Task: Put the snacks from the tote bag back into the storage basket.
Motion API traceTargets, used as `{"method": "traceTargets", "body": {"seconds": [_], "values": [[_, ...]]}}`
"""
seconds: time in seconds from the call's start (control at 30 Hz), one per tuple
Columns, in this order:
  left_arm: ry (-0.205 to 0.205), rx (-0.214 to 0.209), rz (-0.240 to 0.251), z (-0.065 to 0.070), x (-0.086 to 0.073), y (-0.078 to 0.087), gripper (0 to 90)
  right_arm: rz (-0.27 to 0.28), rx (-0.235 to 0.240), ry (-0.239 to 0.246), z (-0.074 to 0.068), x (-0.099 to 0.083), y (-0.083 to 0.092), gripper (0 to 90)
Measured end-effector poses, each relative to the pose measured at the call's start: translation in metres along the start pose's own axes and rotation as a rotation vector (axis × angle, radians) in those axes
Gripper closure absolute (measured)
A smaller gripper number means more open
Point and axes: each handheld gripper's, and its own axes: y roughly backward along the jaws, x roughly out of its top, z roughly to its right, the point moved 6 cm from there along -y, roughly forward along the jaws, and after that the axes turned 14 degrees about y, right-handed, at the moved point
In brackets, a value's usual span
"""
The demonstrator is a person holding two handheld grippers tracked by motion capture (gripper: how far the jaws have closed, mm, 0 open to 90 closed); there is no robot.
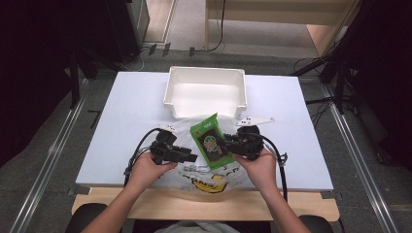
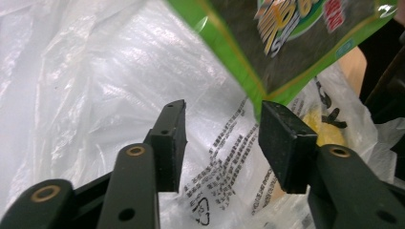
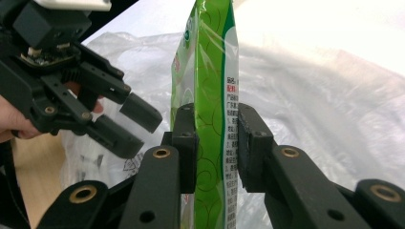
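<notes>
Table (image 1: 131, 97) of pale white bears bin (image 1: 205, 92), plastic bag (image 1: 204, 177); dim room.

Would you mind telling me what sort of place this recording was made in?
Probably a lab or studio workstation: a white table ringed by dark stands, cables on the floor, and a white bin set out for handling.

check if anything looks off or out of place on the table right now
Nothing is spilled or damaged. The green snack packet is off the table at a slant, clamped in the right tongs above the crumpled plastic bag, which hangs over the near table edge. The left tongs stand open beside the packet. The white bin sits squarely.
</notes>
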Motion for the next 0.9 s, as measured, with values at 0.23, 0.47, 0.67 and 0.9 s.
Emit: {"method": "traceTargets", "body": {"seconds": [0.23,0.47,0.67,0.9], "values": [[-0.006,0.004,-0.006,0.000,0.003,0.004,46.6,0.001,-0.013,-0.009,0.010,0.003,0.000,74.7],[0.014,0.001,0.004,-0.003,0.006,0.007,46.0,0.005,-0.026,-0.013,0.018,0.008,0.001,74.7],[0.017,0.003,-0.006,-0.004,0.006,0.004,45.9,-0.002,-0.034,-0.012,0.027,0.016,-0.004,74.7],[0.020,0.008,-0.008,-0.007,0.006,0.004,45.9,-0.006,-0.043,-0.027,0.039,0.024,-0.009,74.7]]}}
